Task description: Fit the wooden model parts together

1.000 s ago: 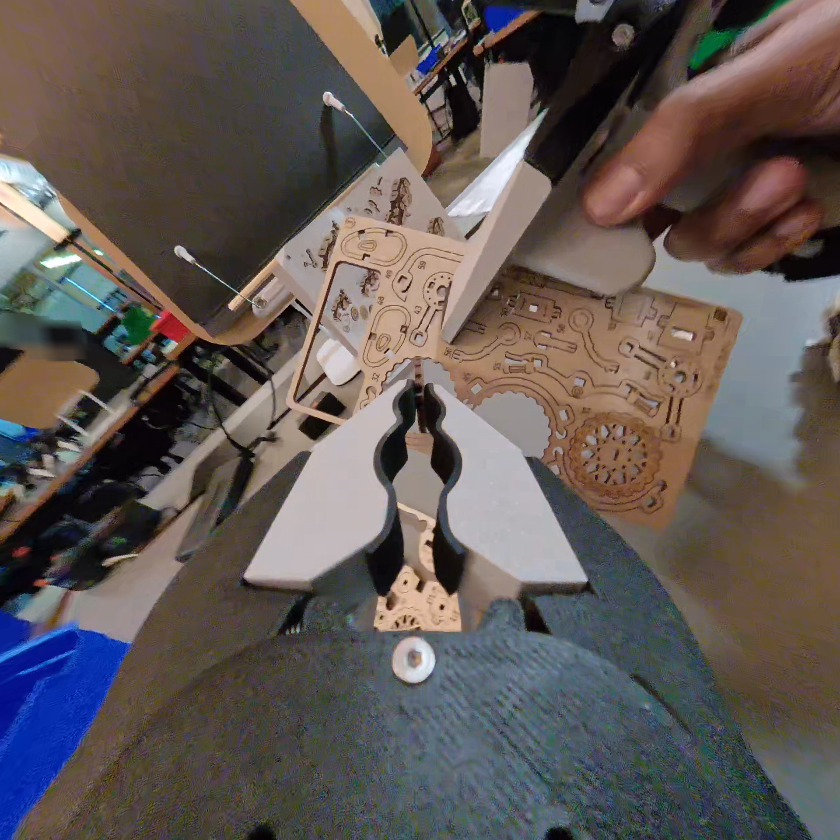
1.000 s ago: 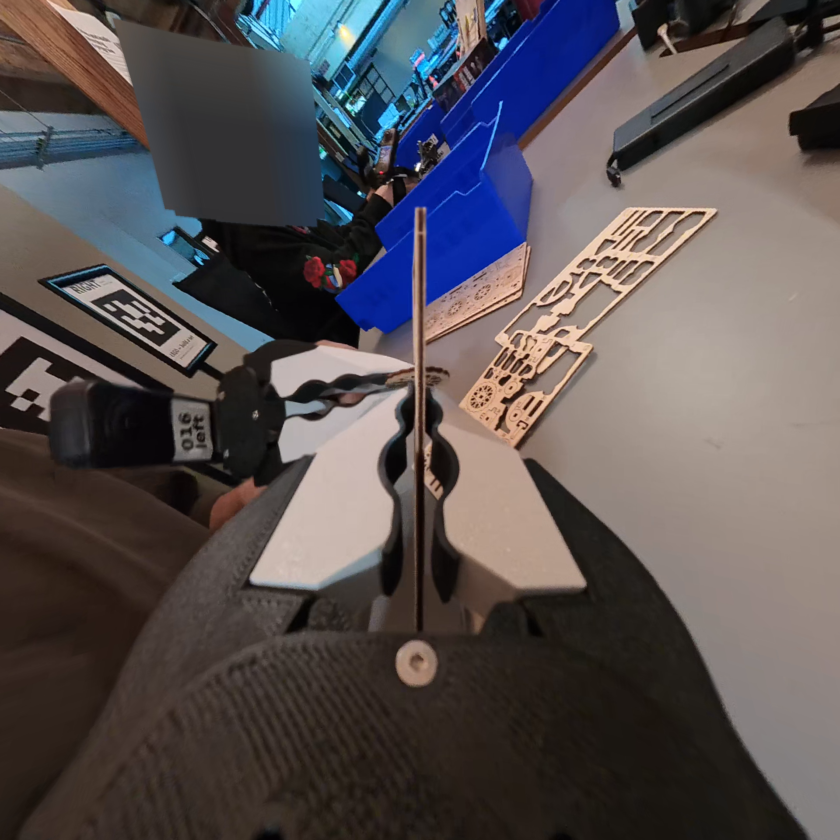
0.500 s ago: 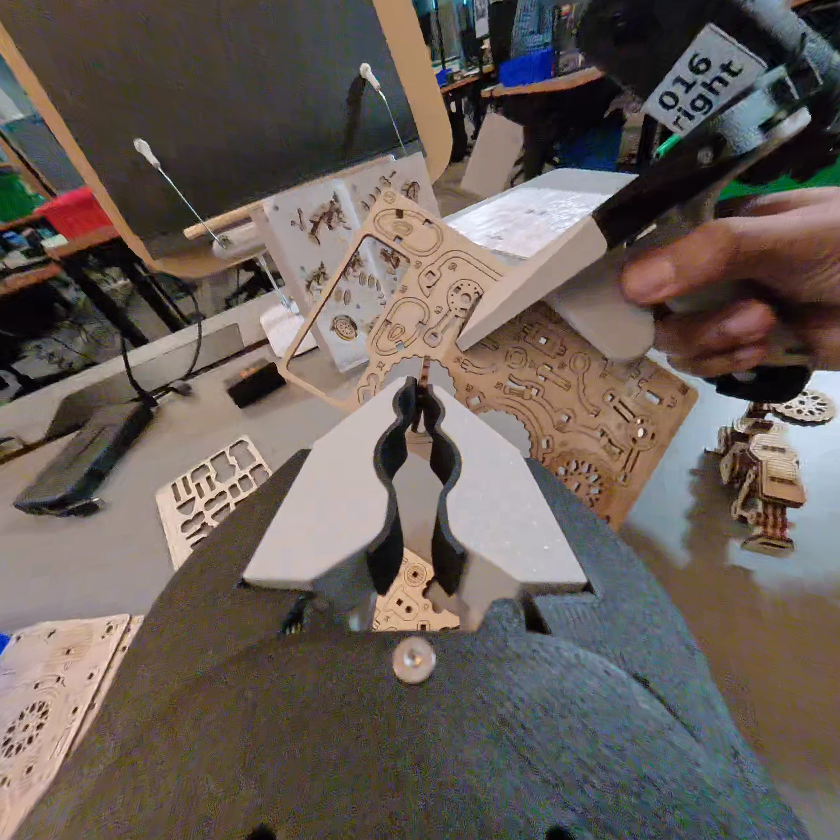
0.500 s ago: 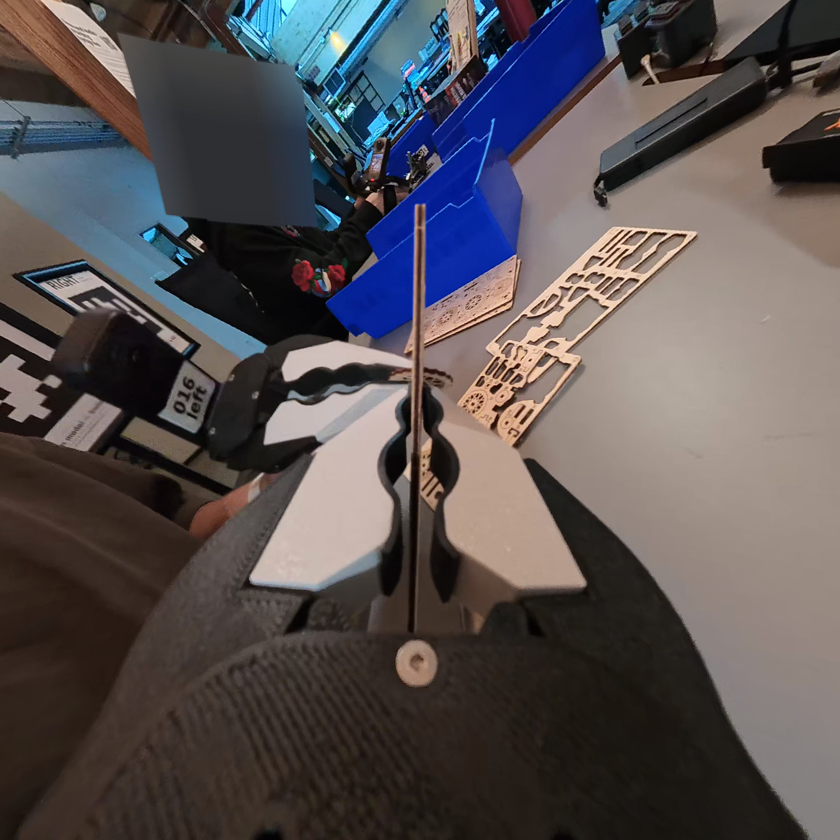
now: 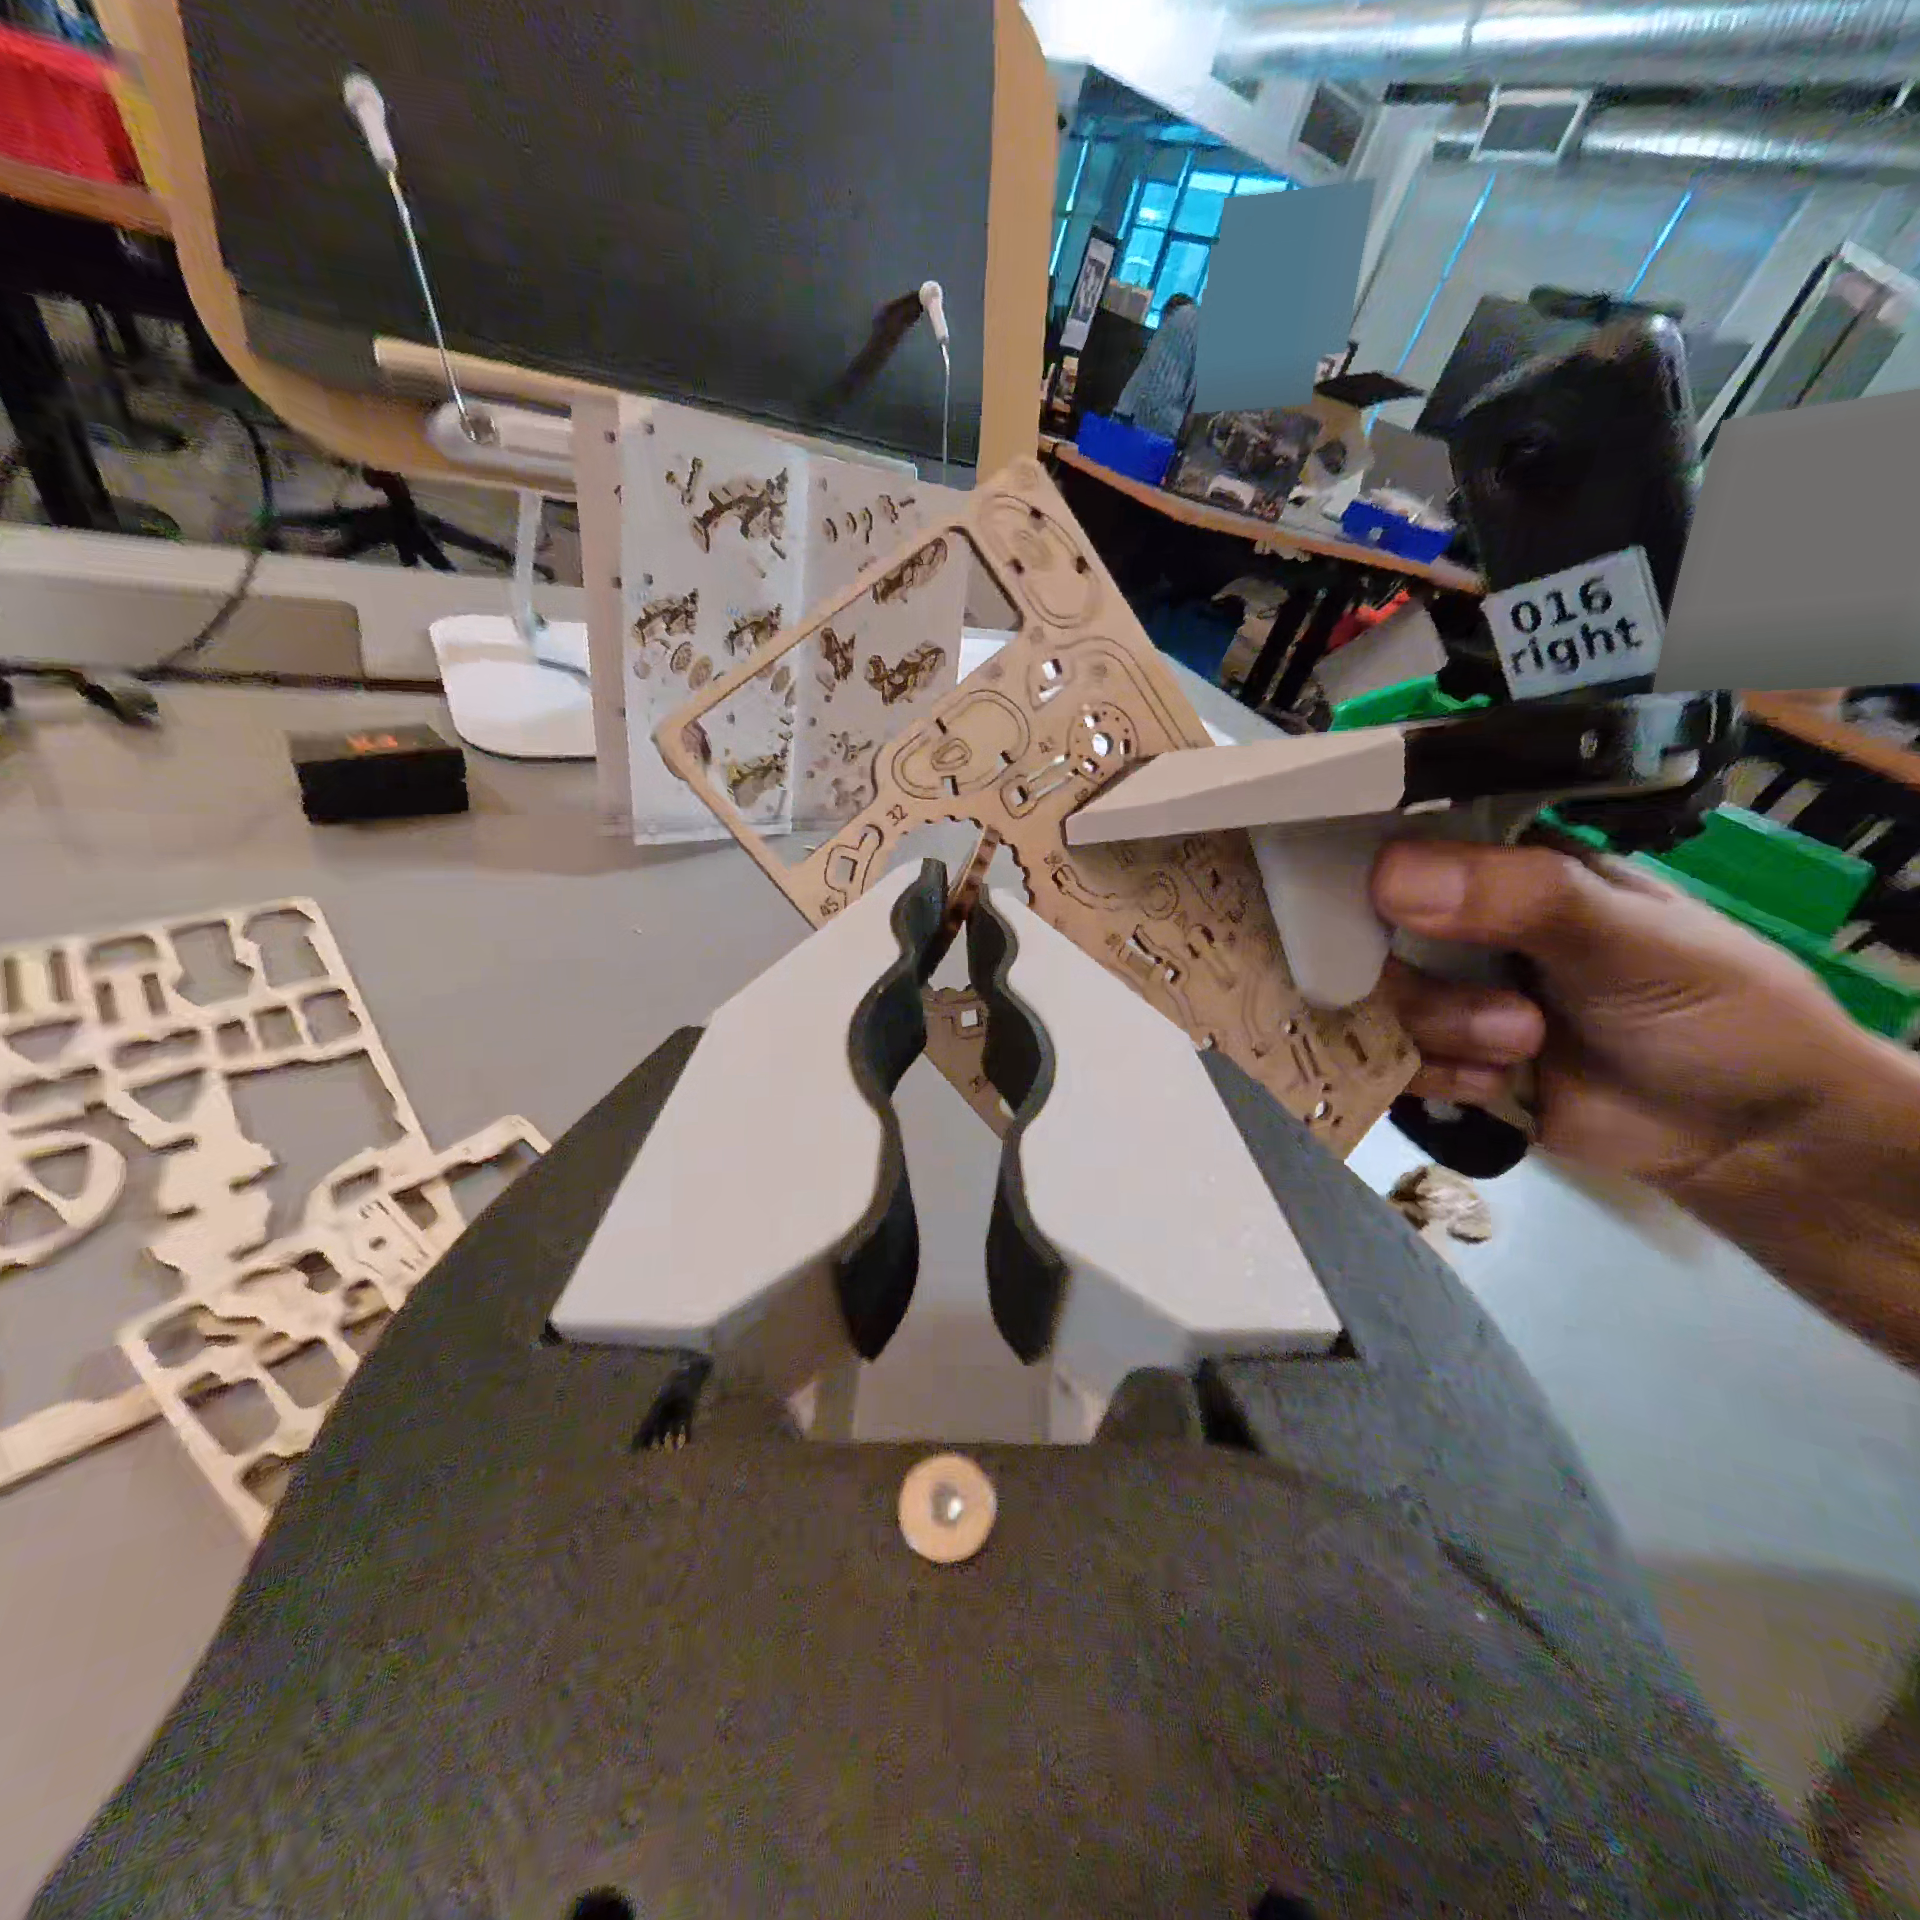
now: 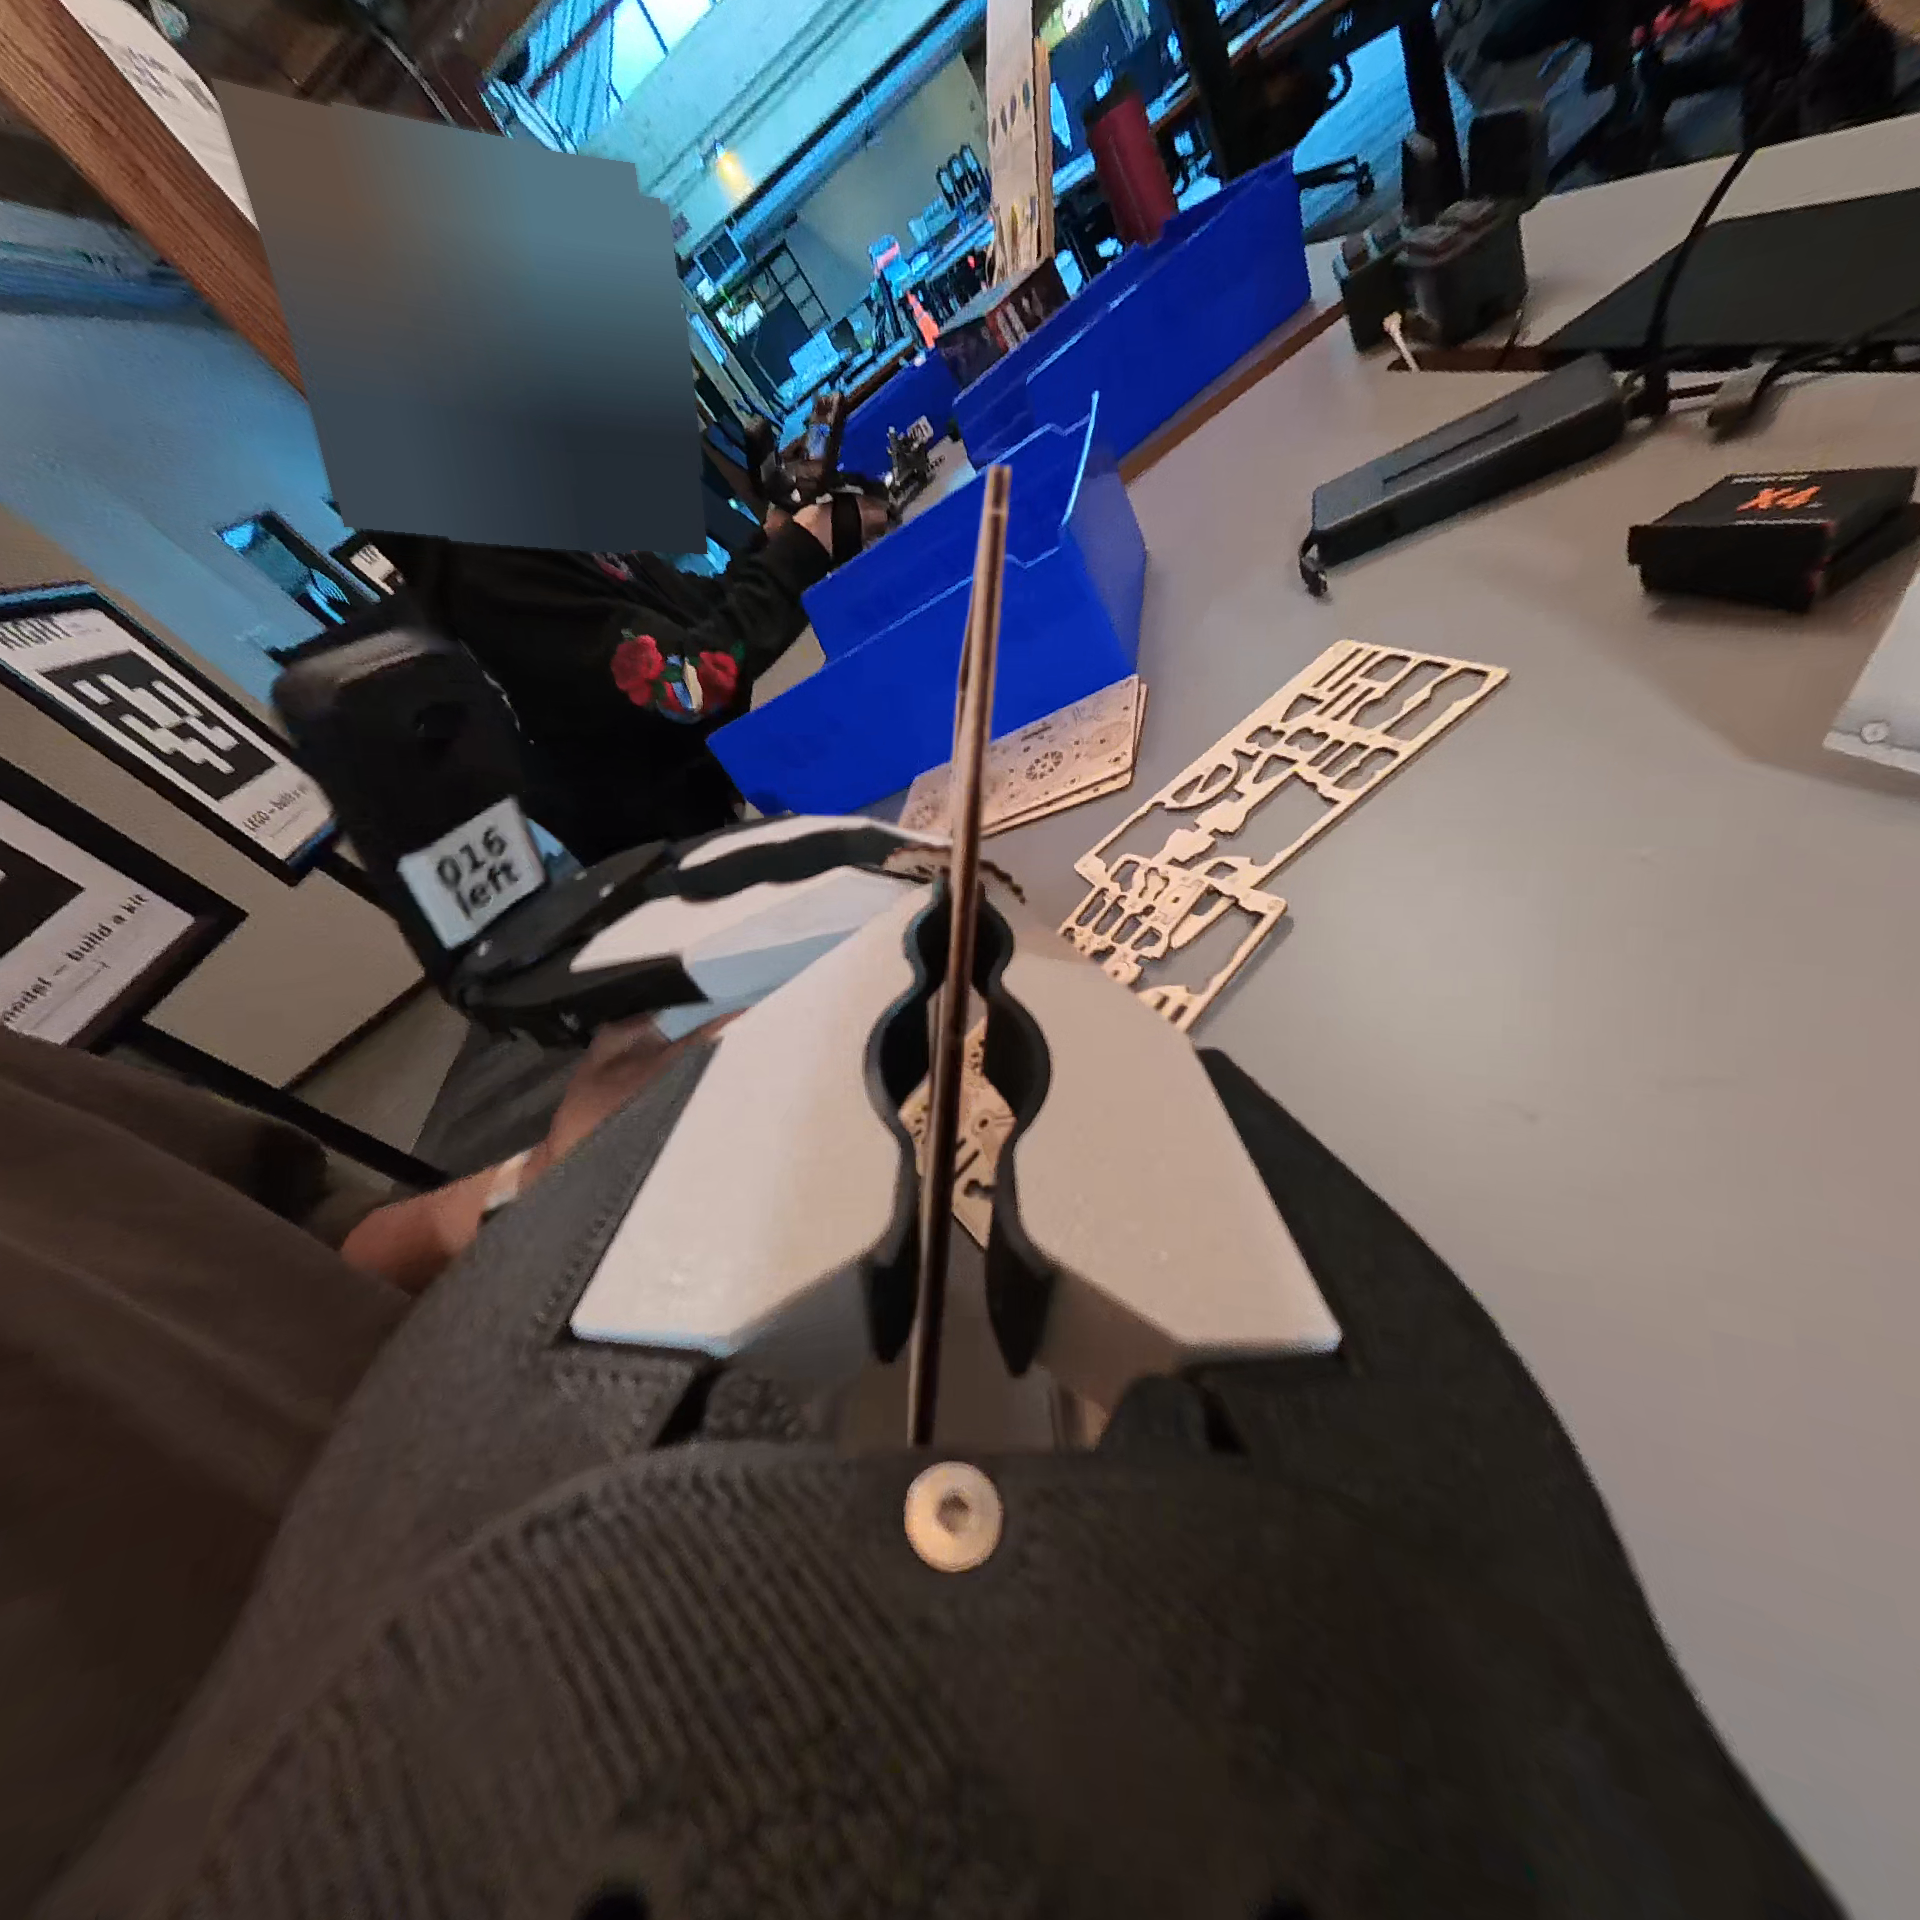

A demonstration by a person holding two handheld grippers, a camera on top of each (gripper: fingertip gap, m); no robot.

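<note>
Your left gripper [image 5: 951, 914]: two pale grey wedge fingers [image 5: 748, 1122] lined with wavy black pads [image 5: 883, 1029], seated in a dark, rough-textured body [image 5: 935, 1714] with one silver screw [image 5: 945, 1507] on the centreline. Your right gripper [image 6: 956, 925] is the same build: grey fingers [image 6: 1143, 1174], black scalloped pads [image 6: 899, 1039], ribbed dark body [image 6: 935, 1714], one silver screw [image 6: 953, 1529]. From the side, each carries a black camera block [image 5: 1569, 457] above a white label [image 5: 1569, 623] and black finger mounts. Brown sleeve [image 6: 135, 1351] visible on your left arm.
</note>
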